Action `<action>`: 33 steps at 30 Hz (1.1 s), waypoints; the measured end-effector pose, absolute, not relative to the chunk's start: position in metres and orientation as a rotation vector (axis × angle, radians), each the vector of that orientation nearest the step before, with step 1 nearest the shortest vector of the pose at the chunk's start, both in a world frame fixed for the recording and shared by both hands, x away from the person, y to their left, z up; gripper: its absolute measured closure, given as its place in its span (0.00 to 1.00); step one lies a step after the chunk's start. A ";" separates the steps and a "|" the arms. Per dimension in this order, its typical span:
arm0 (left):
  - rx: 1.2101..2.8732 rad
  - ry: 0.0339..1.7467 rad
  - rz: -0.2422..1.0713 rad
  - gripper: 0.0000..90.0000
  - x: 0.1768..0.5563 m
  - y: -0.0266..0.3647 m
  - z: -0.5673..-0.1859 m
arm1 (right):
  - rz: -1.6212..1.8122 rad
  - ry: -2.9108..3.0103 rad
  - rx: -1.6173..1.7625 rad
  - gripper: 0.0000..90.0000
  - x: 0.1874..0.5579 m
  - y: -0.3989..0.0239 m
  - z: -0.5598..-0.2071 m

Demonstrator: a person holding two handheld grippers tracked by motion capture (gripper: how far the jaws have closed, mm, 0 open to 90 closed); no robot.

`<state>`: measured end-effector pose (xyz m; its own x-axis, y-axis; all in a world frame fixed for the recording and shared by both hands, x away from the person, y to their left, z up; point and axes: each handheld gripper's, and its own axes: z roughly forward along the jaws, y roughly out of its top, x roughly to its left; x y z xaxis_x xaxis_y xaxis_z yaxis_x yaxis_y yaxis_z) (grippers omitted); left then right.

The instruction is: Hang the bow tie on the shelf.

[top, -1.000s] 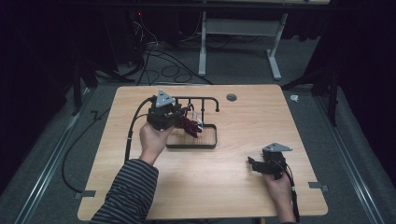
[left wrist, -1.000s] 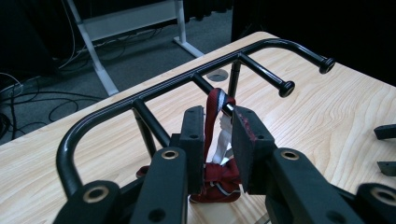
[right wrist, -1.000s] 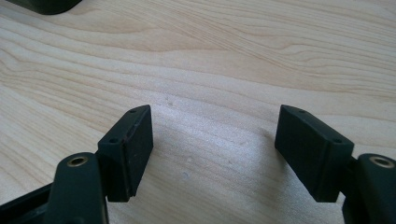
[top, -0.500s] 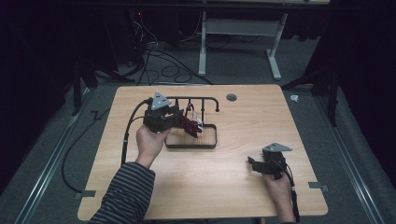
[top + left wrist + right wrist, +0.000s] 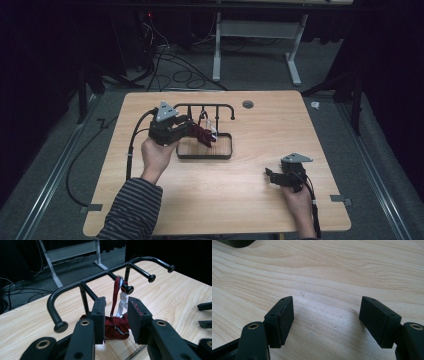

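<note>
Dark red, the small pouch (image 5: 117, 328) hangs by its red-and-white strap (image 5: 119, 298) from a middle peg of the black rack (image 5: 95, 277), its body low over the rack's tray. Left gripper (image 5: 115, 320) has just been opening its jaws; the pouch sits between them, seemingly unpressed. Best to back straight away from the rack without snagging the strap. Right gripper (image 5: 327, 322) rests on the wooden surface (image 5: 250, 200), well apart from the rack, jaws spread and empty.

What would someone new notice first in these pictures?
A small dark red pouch hanging by its strap from a peg of the black rack near the table's far edge. The left gripper straddles it, jaws just opening, pads clear. The right gripper rests open over bare wood near the front right.
</note>
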<state>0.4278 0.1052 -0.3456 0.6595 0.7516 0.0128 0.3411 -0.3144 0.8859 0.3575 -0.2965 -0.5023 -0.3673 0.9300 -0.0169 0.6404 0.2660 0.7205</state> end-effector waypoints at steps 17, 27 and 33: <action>1.890 0.903 0.530 0.69 0.419 0.125 -0.354 | 0.880 2.101 1.421 0.32 0.357 -0.296 -0.502; 1.887 0.928 0.524 0.68 0.415 0.132 -0.362 | 0.880 2.101 1.422 0.32 0.357 -0.296 -0.502; 1.881 0.945 0.521 0.67 0.412 0.137 -0.366 | 0.880 2.101 1.422 0.32 0.357 -0.296 -0.502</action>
<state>0.4120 0.1366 -0.3656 0.6133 0.7891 -0.0343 0.3920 -0.2664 0.8805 0.3575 -0.2963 -0.5023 -0.3658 0.9306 -0.0155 0.6417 0.2642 0.7200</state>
